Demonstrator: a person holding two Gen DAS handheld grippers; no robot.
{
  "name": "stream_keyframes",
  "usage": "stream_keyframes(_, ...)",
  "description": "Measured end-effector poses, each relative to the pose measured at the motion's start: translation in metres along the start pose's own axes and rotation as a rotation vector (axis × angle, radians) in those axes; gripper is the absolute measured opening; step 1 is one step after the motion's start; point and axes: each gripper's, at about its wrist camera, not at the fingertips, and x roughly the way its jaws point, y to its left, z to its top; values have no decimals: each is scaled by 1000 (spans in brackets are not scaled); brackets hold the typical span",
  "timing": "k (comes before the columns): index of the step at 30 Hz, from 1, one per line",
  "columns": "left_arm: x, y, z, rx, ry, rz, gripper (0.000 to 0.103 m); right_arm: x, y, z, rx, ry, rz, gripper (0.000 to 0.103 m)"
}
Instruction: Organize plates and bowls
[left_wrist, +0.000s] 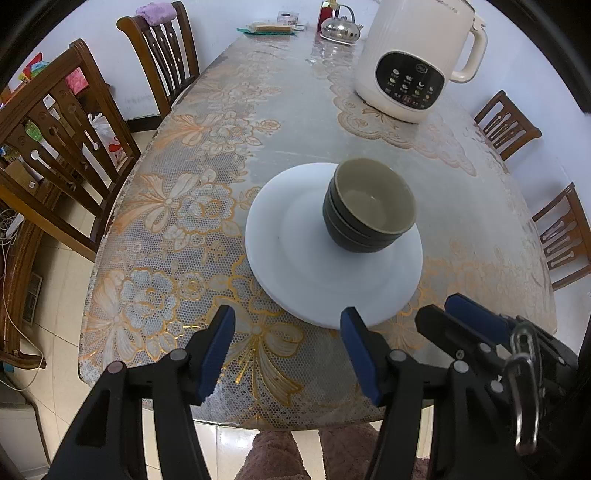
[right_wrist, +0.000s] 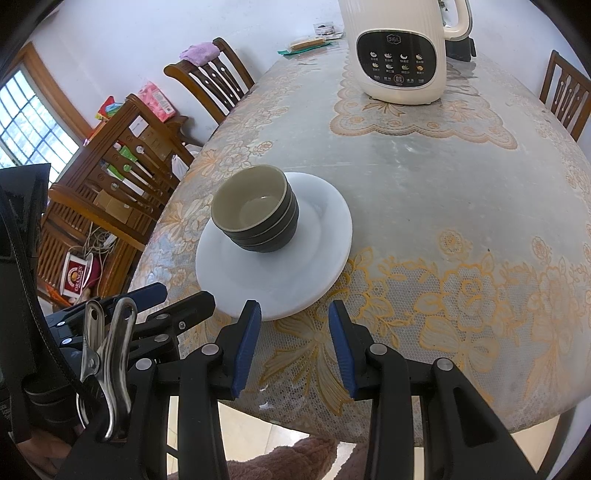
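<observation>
A stack of dark green bowls (left_wrist: 369, 206) with pale insides stands on a white plate (left_wrist: 295, 266), and that plate is the thing to steer by. The bowls sit off-centre on it, toward the side that faces the cream electric kettle-like appliance (left_wrist: 413, 62) farther down the bench (left_wrist: 280, 110). I count three or so bowls nested together; the top one is upright and looks empty apart from a faint sheen at its bottom. Whether one plate or several lie there is hard to tell, though a second rim seems to show at the near edge.

The left tongs (left_wrist: 288, 325) hang just short of the plate's near edge, their blue pads (left_wrist: 221, 350) standing wide apart with nothing between them but the lace-patterned tablecloth (left_wrist: 166, 221). One pad tip lies against the plate's rim in the picture, but I cannot tell if it touches. The right tongs (right_wrist: 295, 325) are on the near side of the plate too, a little to its right, their blue pads (right_wrist: 247, 343) set narrower, parted and empty. Each pair shows in the other's view, close beside it.

Beyond the plate, past the appliance, a metal teapot (left_wrist: 340, 27) stands at the far end of the bench. Wooden chairs (left_wrist: 162, 55) line the bench on both sides of the plate; one has a purple cloth (left_wrist: 157, 13) draped over its back.
</observation>
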Motion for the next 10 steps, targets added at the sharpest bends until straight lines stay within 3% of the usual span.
stream_keyframes(10, 2, 2, 3, 4, 5, -1, 62, 0, -3, 1, 4, -1, -2, 39)
